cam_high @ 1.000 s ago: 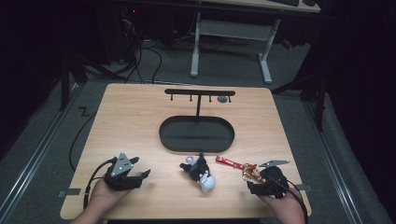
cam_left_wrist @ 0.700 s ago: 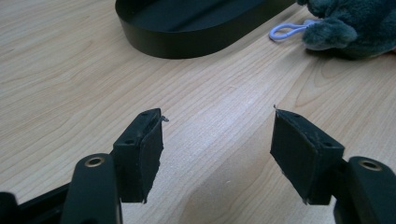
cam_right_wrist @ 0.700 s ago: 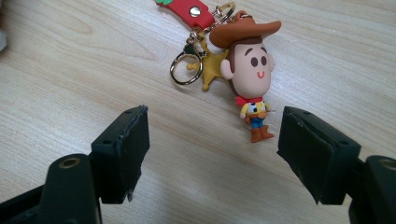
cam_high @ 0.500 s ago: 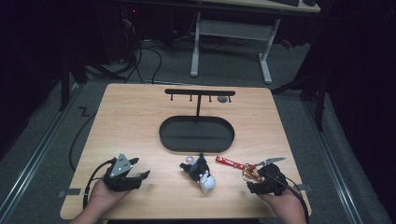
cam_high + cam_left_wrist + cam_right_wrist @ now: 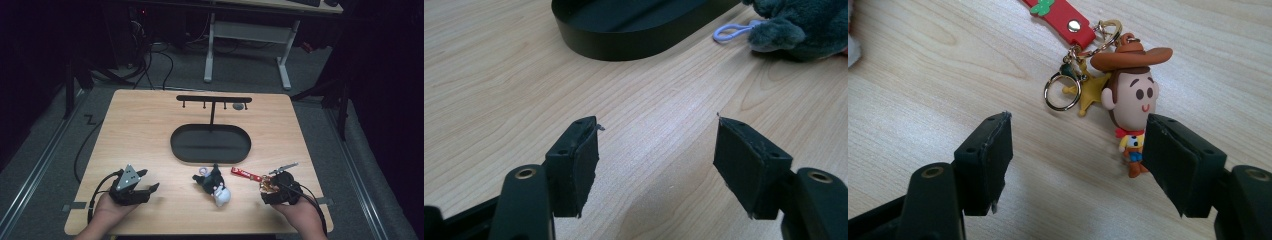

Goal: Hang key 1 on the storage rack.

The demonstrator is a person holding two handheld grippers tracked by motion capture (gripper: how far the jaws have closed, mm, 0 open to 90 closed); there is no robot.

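The right gripper point(image 5: 1075, 165) stands wide, its jaws having just been closing a little, with nothing pressed between them; the cowboy keychain point(image 5: 1130, 100) lies on the table point(image 5: 150, 130) just ahead, its feet right beside the right-hand jaw at the lower right of the right gripper view. Its red strap point(image 5: 1060, 17) runs off the top of that frame, gold ring point(image 5: 1062, 92) and star point(image 5: 1088, 90) beside it. No writing can be read.

The left gripper point(image 5: 656, 160) gapes wide over bare wood, holding nothing. A plush toy point(image 5: 214, 182) lies bottom centre of the high view, near the black tray point(image 5: 177, 145). Both hands rest low at the bottom edge.
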